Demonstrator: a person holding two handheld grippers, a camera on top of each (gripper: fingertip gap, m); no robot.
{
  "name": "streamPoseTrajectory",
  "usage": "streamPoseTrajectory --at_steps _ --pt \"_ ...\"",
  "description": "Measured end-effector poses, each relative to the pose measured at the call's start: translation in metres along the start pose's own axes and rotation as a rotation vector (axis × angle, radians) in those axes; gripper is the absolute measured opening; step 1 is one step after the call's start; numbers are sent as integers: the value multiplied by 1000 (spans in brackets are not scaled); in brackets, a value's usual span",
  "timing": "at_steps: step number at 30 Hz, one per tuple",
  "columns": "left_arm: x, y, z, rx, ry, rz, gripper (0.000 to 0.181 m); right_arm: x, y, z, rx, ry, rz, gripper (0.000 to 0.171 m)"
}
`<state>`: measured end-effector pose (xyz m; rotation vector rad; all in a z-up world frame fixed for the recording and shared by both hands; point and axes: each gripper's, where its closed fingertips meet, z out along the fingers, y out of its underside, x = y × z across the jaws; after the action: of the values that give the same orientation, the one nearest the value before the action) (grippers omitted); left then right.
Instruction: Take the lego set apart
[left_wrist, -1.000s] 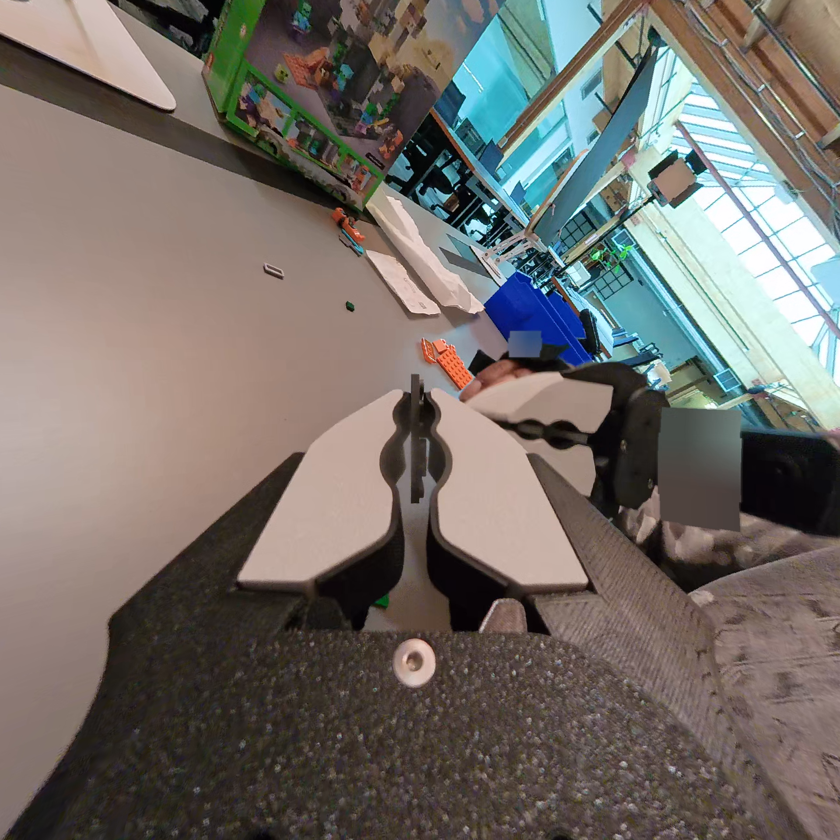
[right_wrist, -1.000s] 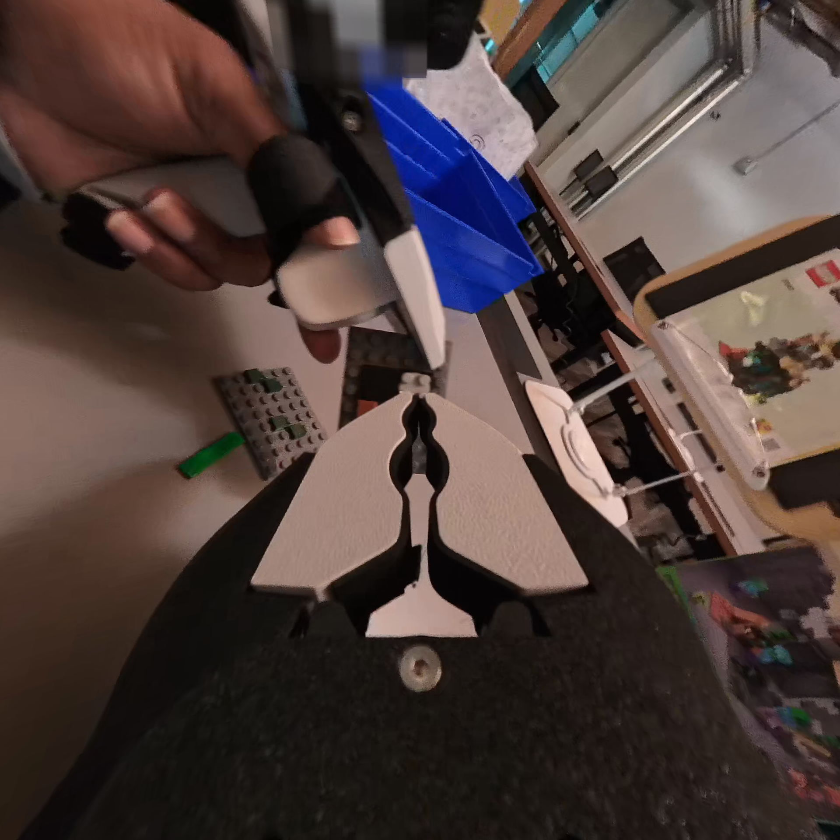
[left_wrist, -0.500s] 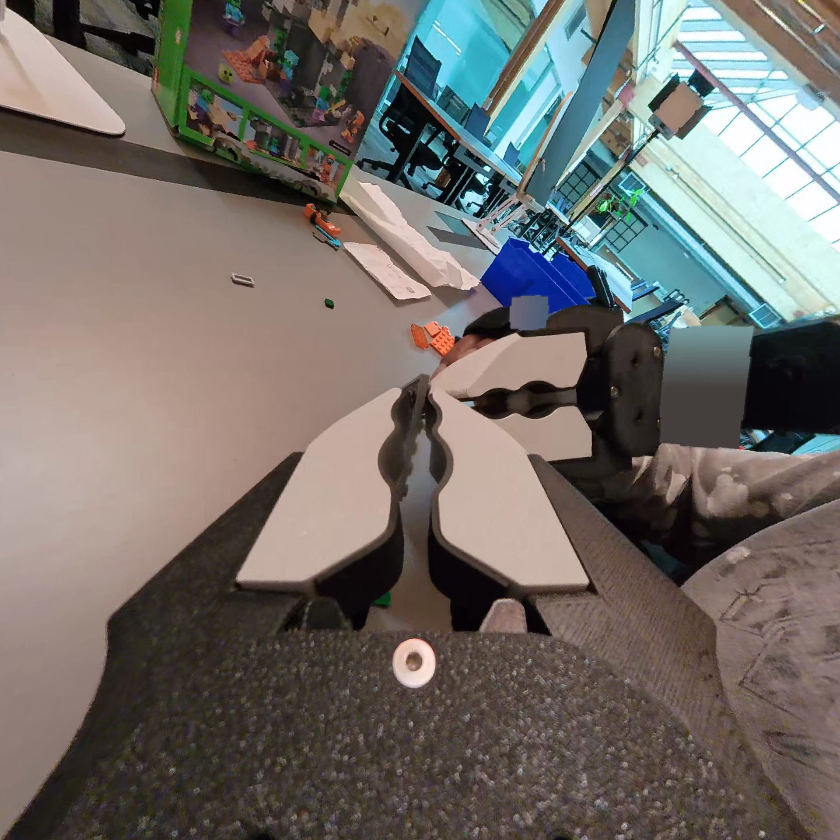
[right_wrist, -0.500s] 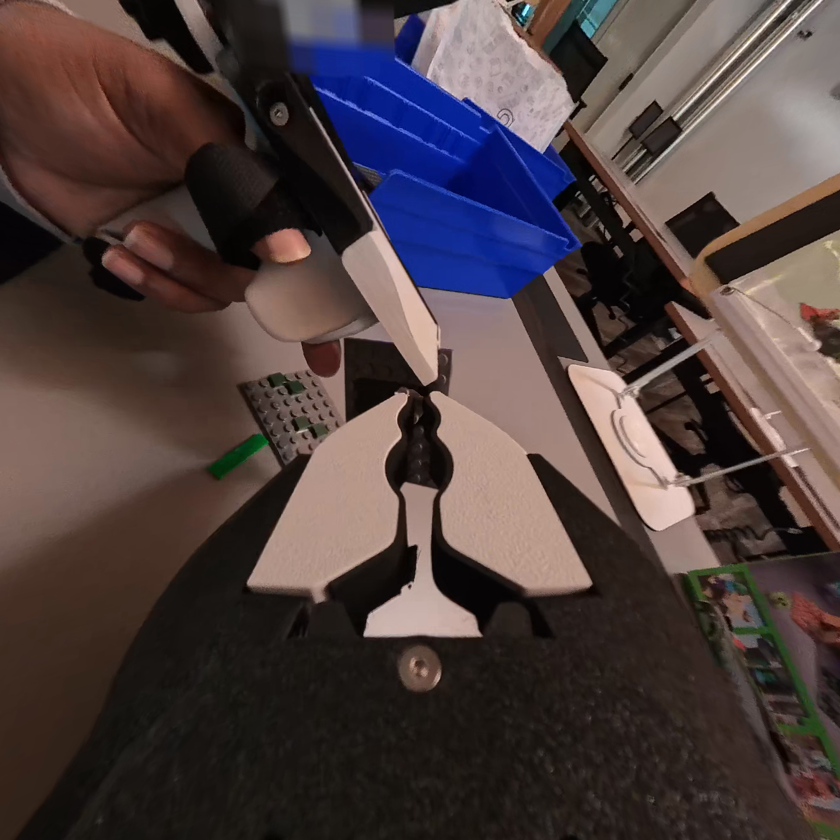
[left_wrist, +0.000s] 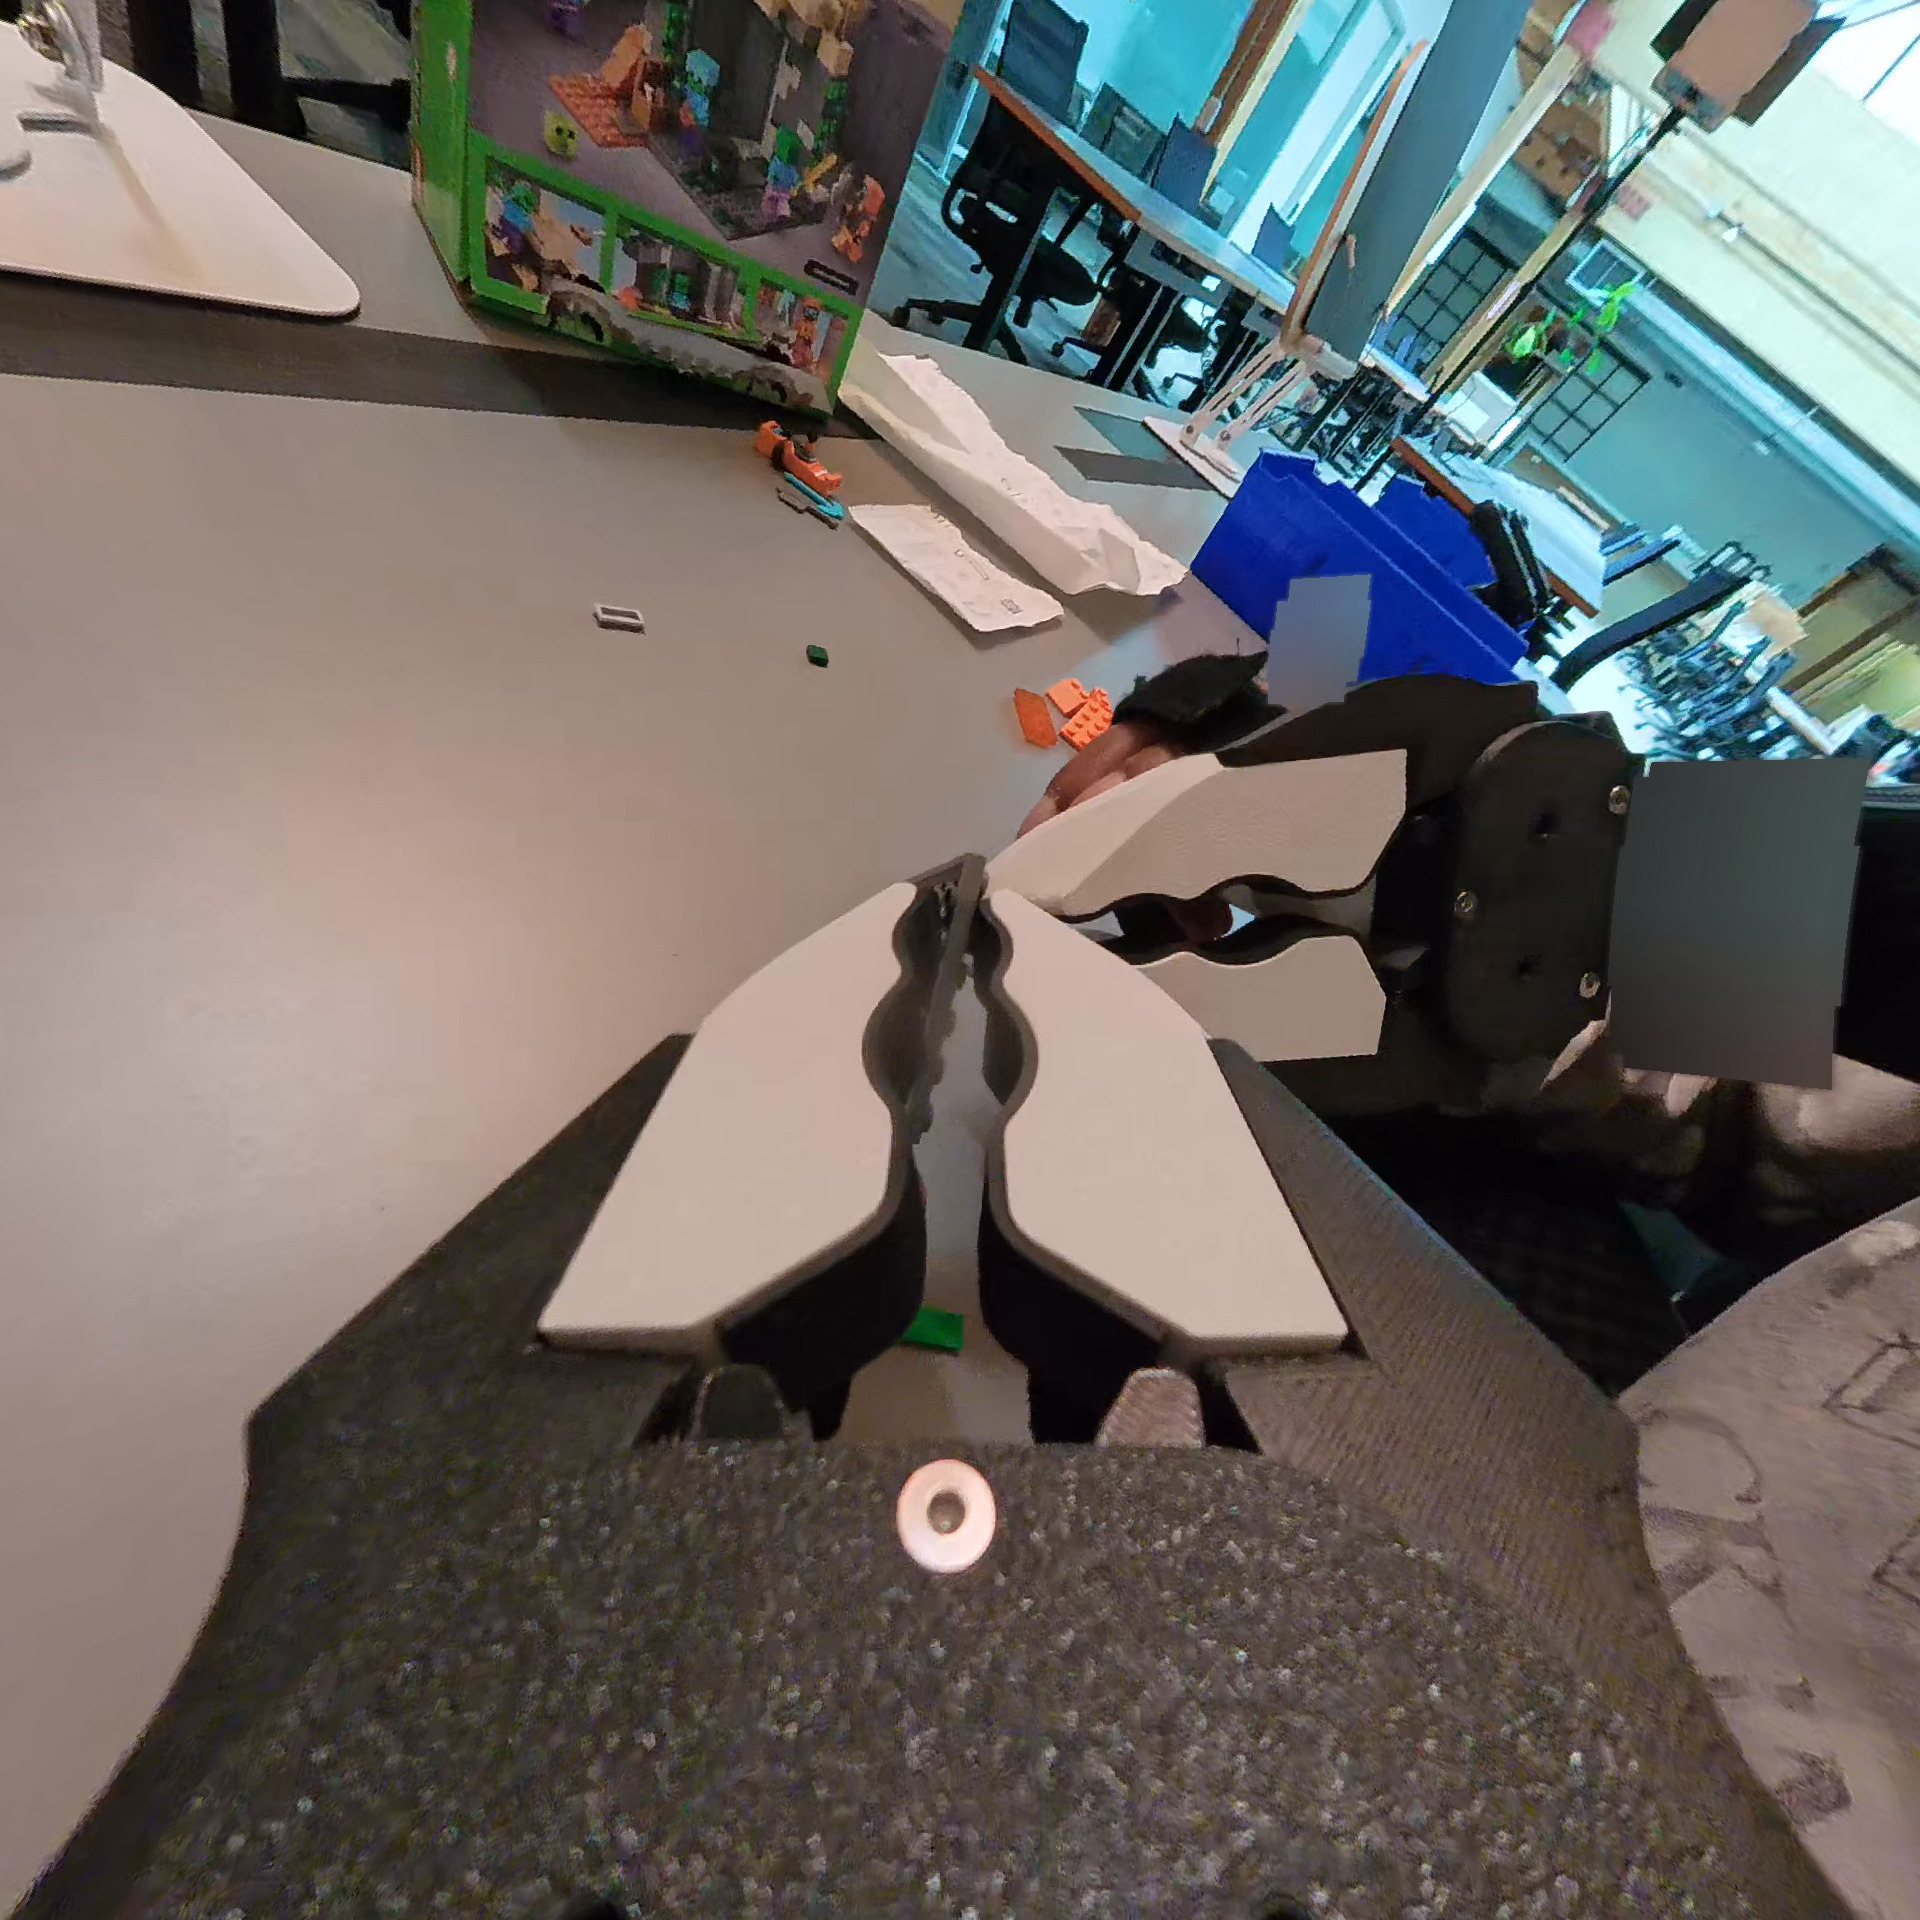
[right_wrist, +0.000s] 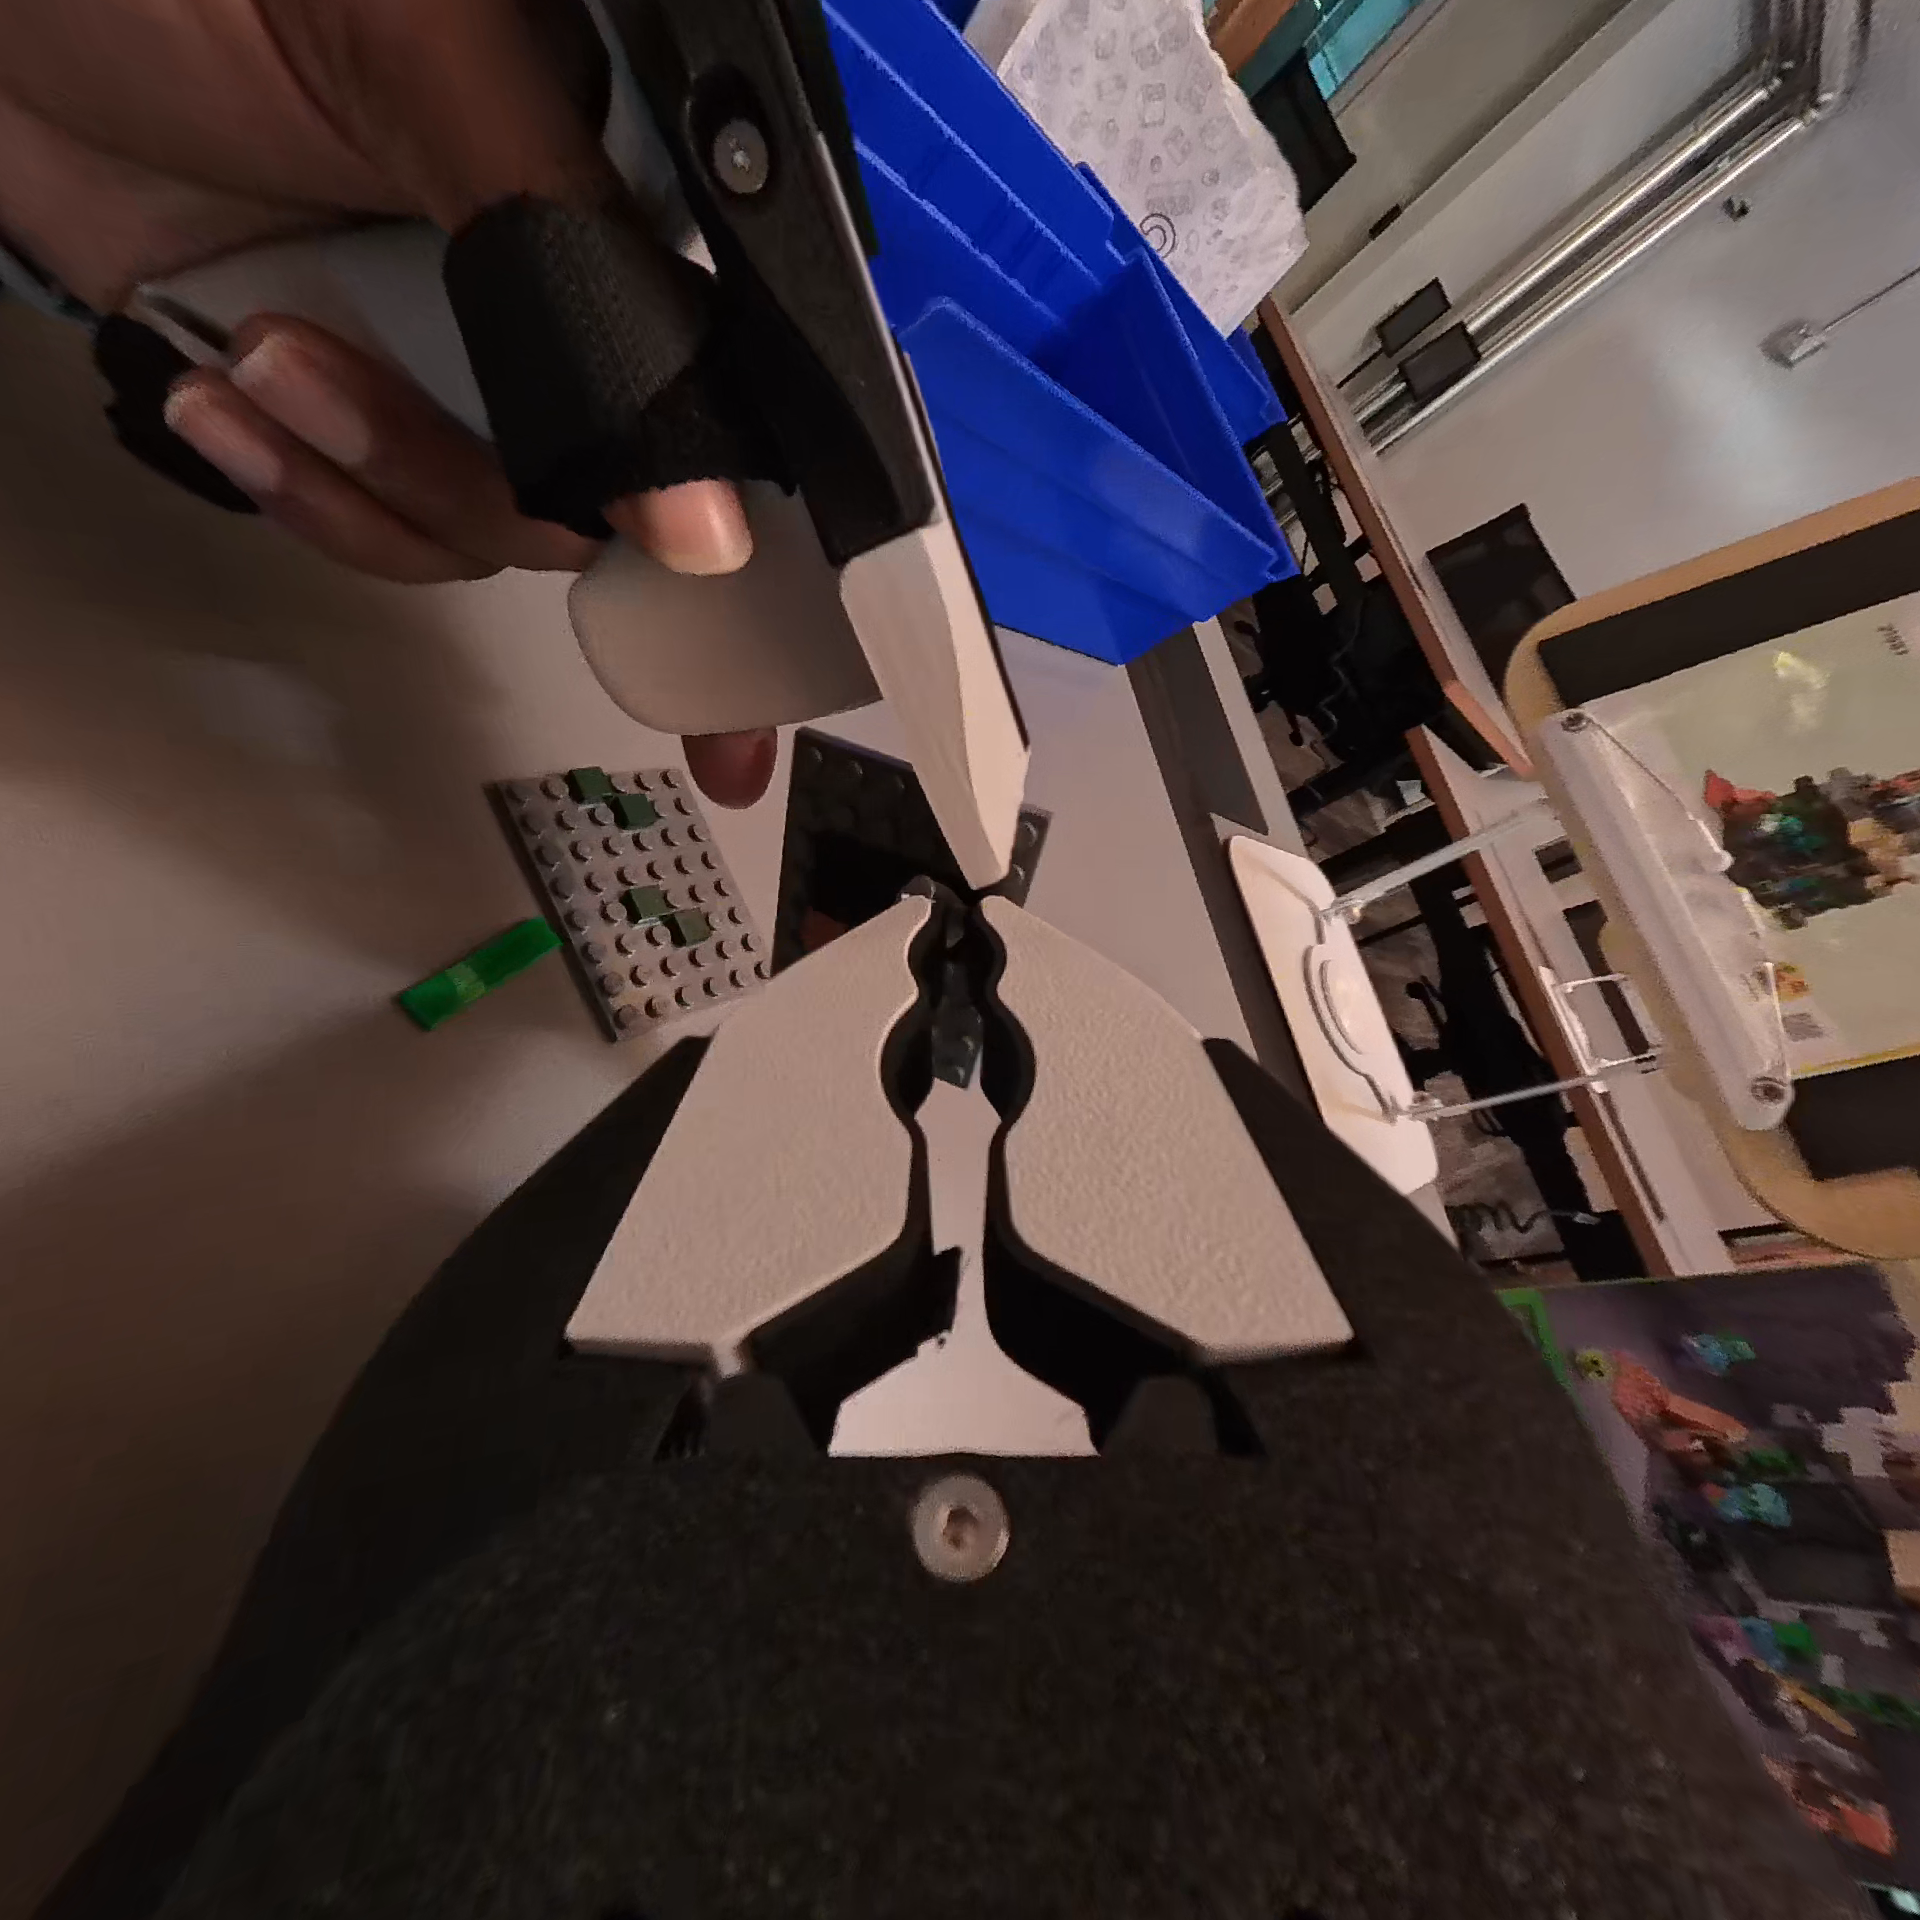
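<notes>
At the centre of the left wrist view, the left gripper (left_wrist: 961, 899) has its jaws clamped on the edge of a thin dark plate (left_wrist: 940, 997), held edge-on between them. Just right of it, the right gripper (left_wrist: 1013, 868) comes in from the right side of the frame, its tips meeting the same plate. In the right wrist view, the right gripper's jaws are closed on a small dark studded piece (right_wrist: 956, 1023), and the left gripper's white tip touches it from above, with a hand (right_wrist: 343, 312) wrapped around that tool at upper left. Below the jaws in the left view a green brick (left_wrist: 932, 1329) lies on the grey surface (left_wrist: 312, 831). Farther left in the right view sits a grey studded plate (right_wrist: 634, 894) carrying small green tiles. Beyond lie orange pieces (left_wrist: 1065, 715), then paper sheets (left_wrist: 956, 566), blue bins (left_wrist: 1340, 566) and the green box (left_wrist: 665, 177) at the top.
</notes>
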<state>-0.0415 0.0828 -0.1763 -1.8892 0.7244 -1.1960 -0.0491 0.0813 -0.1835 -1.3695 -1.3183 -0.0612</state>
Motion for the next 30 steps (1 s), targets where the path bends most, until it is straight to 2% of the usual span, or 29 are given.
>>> streamPoseTrajectory --at_steps 6,8,10,17,21,30 --pt "-1 5 4 -32 3 -16 7 -6 3 0 11 9 -105 0" --pt "10 -6 4 14 74 -56 7 -24 2 3 16 -70 -119 0" --pt "12 -13 6 26 56 -12 6 -35 3 7 9 -84 -165 0" --pt "-4 -19 -4 95 53 -113 5 3 -12 -6 120 17 74 0" --pt "-2 -21 -3 119 54 -112 5 18 -6 -4 102 22 241 23" --pt "11 -23 -3 142 174 -216 10 17 -8 -5 97 60 162 23"
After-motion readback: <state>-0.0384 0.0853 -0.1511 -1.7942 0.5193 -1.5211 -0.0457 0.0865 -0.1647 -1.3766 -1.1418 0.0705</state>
